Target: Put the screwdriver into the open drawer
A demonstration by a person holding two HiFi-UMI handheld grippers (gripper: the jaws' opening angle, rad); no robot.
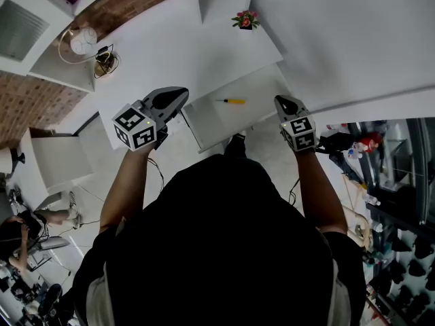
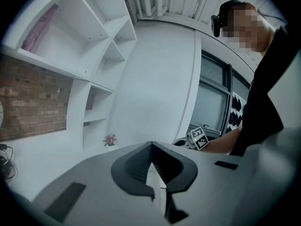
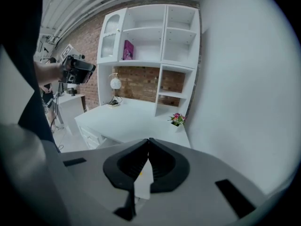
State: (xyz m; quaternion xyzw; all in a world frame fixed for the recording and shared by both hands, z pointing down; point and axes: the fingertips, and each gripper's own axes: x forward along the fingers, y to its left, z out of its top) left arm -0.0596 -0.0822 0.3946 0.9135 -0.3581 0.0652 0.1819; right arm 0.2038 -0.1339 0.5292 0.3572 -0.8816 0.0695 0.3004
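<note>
Screwdriver (image 1: 231,101) lying inside open drawer (image 1: 207,124). Left gripper (image 1: 178,95) at its 9 o'clock and right gripper (image 1: 282,101) at 3 o'clock hovering clear, jaws closed and empty; job probably finished.

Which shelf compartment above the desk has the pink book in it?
The middle column's lower compartment, right of the glass door: the pink book stands at its left end; the other open ones look bare.

Held out ahead, the left claw (image 1: 178,96) and right claw (image 1: 283,101) both have jaws pressed together, empty
</note>
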